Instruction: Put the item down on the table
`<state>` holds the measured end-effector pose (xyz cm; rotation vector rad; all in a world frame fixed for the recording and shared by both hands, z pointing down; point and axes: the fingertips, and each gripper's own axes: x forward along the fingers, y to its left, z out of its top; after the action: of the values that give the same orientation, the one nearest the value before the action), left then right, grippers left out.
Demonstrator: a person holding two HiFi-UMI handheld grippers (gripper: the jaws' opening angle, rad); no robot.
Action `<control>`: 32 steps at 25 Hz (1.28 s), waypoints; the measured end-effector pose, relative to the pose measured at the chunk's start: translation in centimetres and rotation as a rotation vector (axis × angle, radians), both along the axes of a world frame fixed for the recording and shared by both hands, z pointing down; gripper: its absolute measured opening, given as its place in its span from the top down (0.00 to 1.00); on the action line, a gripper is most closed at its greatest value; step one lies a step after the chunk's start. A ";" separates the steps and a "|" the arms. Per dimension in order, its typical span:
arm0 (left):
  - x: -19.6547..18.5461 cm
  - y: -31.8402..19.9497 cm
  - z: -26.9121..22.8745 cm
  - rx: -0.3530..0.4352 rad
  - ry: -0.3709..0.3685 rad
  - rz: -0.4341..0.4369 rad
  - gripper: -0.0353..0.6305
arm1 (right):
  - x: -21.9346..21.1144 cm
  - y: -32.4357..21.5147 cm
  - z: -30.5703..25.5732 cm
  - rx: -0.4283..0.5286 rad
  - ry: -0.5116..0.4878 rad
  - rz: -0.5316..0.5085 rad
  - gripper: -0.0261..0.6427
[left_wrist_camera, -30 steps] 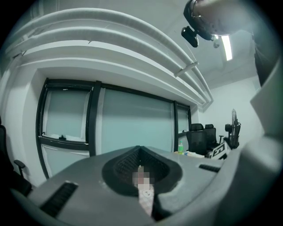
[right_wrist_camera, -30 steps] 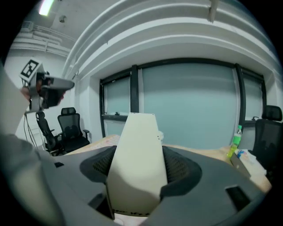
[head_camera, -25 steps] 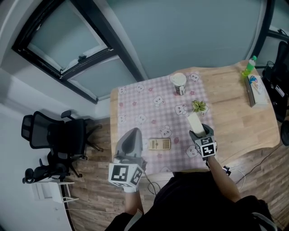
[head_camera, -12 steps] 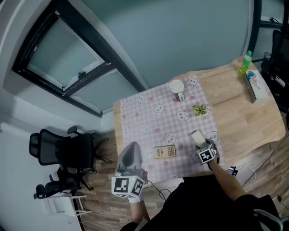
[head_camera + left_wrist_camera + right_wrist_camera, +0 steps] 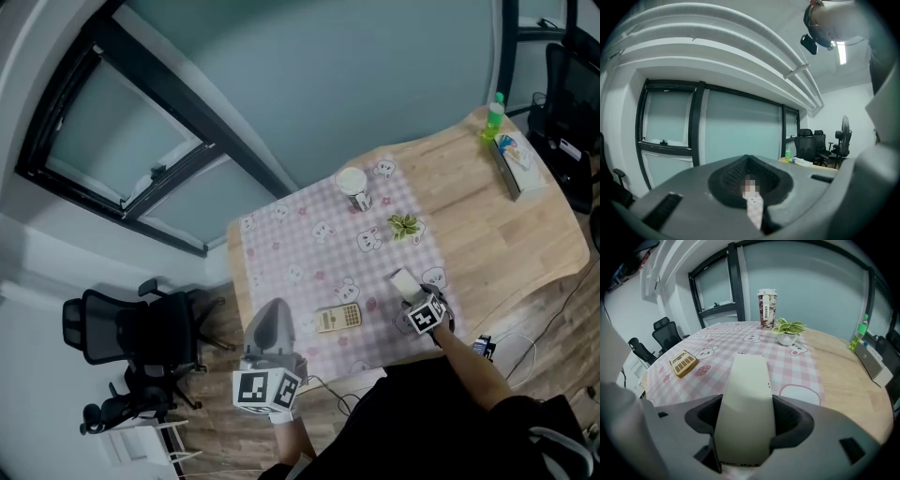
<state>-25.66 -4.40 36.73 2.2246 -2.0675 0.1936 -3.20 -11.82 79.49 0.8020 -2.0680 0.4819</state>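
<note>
A cream, flat oblong box [image 5: 746, 394] sticks out forward between the jaws of my right gripper [image 5: 747, 416], which is shut on it. In the head view this box [image 5: 404, 282] and the right gripper [image 5: 413, 294] are over the near right corner of the pink checked cloth [image 5: 300, 253]. Whether the box touches the cloth I cannot tell. My left gripper [image 5: 273, 307] is held off the table's near left edge, shut. It [image 5: 750, 185] points up at the windows with only a small white tag at its jaws.
On the cloth lie a tan calculator [image 5: 337, 319], a coffee cup [image 5: 353, 187] and a small potted plant [image 5: 404, 226]. A green bottle [image 5: 491, 117] and a long flat box [image 5: 518, 166] sit at the wooden table's far right. An office chair [image 5: 131, 328] stands to the left.
The head view has pulled back and swung, so the table looks smaller. My right gripper still holds the box near the cloth's near right corner. The left gripper has hardly moved.
</note>
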 end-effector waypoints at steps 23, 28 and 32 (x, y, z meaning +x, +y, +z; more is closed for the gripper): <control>-0.1 0.8 0.3 -0.047 -0.025 0.010 0.95 | -0.4 1.0 -0.3 -0.090 -0.020 -0.074 0.45; -0.1 1.0 -0.4 -0.021 -0.030 0.007 0.95 | -1.1 1.8 -0.7 -0.191 -0.083 -0.063 0.28; -0.1 1.0 -0.6 -0.019 -0.029 0.007 0.95 | -1.2 1.9 -0.8 -0.225 -0.092 -0.045 0.22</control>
<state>-25.80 -3.43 36.14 2.2317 -2.0633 0.2472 -4.40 -9.95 78.64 0.6088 -2.0655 0.7233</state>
